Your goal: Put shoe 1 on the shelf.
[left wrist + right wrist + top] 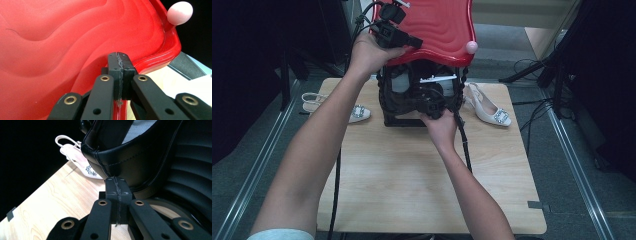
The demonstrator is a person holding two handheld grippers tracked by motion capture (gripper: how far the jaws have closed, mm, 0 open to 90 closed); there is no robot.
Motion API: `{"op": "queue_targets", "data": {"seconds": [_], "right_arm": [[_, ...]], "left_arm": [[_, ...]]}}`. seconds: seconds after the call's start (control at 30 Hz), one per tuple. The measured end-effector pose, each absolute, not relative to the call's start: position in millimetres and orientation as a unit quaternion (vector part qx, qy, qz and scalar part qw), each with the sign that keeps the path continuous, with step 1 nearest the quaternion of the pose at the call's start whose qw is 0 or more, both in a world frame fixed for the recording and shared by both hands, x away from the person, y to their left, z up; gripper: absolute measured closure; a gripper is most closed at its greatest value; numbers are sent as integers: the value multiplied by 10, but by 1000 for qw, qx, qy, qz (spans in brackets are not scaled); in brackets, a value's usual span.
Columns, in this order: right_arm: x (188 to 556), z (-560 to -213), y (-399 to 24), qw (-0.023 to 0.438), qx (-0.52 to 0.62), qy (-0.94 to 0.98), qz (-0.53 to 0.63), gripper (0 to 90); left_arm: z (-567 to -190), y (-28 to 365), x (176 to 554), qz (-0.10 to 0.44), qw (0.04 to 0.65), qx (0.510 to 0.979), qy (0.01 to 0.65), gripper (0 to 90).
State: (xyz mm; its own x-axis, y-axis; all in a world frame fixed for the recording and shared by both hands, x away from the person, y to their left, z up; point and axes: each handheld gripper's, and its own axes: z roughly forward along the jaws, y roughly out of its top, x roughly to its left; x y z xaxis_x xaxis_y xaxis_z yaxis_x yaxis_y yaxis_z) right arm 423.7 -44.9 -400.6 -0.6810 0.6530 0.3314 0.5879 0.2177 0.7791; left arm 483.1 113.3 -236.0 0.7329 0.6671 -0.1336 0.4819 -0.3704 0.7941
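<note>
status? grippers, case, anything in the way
Left gripper shut at red lid rim. Right gripper shut, at black case front. White shoes flank case, clear.

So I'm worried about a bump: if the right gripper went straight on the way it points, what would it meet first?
Probably the black bag: its stitched edge sits just past the shut right gripper, though depth is unclear.

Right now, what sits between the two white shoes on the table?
The black bag with its red flap lifted, plus the right gripper at its front, seen in the high view.
</note>
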Motion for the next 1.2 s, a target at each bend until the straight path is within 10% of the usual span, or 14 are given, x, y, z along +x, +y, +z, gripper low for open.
{"op": "queue_targets", "data": {"seconds": [0.63,1.2], "right_arm": [[4138,-4064,-431,32,386,780,490,885],[3720,-4175,-772,35,357,773,523,561]], "left_arm": [[-2308,1284,4705,92,452,811,360,760],[-2403,1488,4193,63,454,824,333,613]]}}
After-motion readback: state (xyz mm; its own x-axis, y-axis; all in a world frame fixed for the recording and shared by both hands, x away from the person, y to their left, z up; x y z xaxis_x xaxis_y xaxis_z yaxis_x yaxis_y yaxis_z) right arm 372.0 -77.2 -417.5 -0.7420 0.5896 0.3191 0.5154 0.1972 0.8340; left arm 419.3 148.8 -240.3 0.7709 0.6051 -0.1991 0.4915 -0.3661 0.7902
